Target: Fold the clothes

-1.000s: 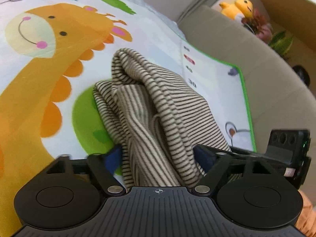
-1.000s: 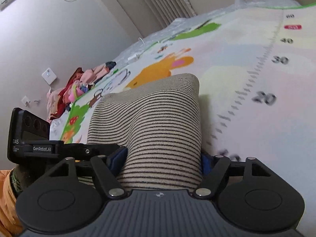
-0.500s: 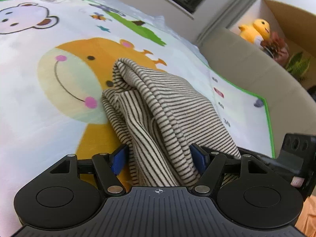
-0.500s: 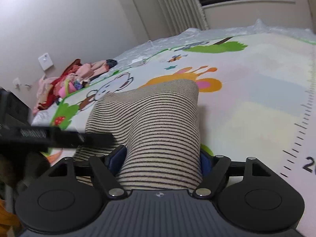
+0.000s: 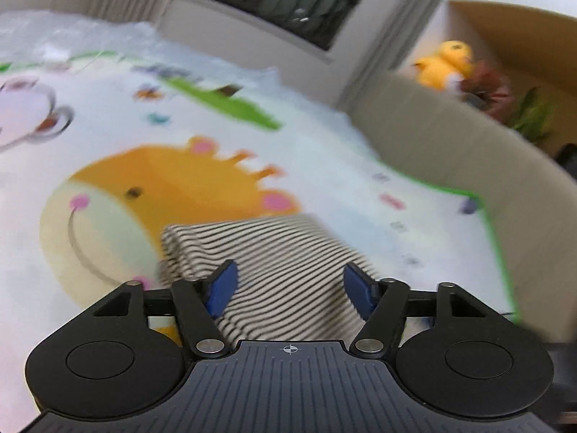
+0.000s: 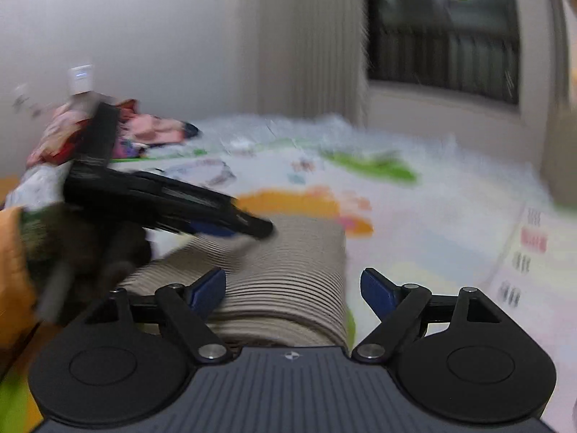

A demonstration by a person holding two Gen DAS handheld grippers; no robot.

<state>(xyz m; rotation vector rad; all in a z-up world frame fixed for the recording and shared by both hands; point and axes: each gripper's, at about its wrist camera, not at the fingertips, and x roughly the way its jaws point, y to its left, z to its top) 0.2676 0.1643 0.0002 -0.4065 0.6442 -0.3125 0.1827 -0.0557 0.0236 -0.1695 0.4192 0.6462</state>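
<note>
A folded beige garment with thin dark stripes [image 5: 281, 270] lies on a cartoon play mat [image 5: 180, 187]. My left gripper [image 5: 290, 287] is open above its near part, blue pads apart on either side. In the right wrist view the same garment [image 6: 288, 274] lies under my right gripper [image 6: 294, 287], which is open too. The left gripper's black body [image 6: 162, 198] shows there at the left, blurred, over the garment's far left edge.
A pile of pink and red clothes [image 6: 108, 133] lies at the mat's far left corner by the wall. A beige sofa [image 5: 450, 151] borders the mat on the right, with a yellow plush toy [image 5: 443, 61] and a plant behind it.
Both grippers have opened and let go of the striped garment, which now lies flat and folded on the mat. Both cameras have tilted up and are blurred by motion.
</note>
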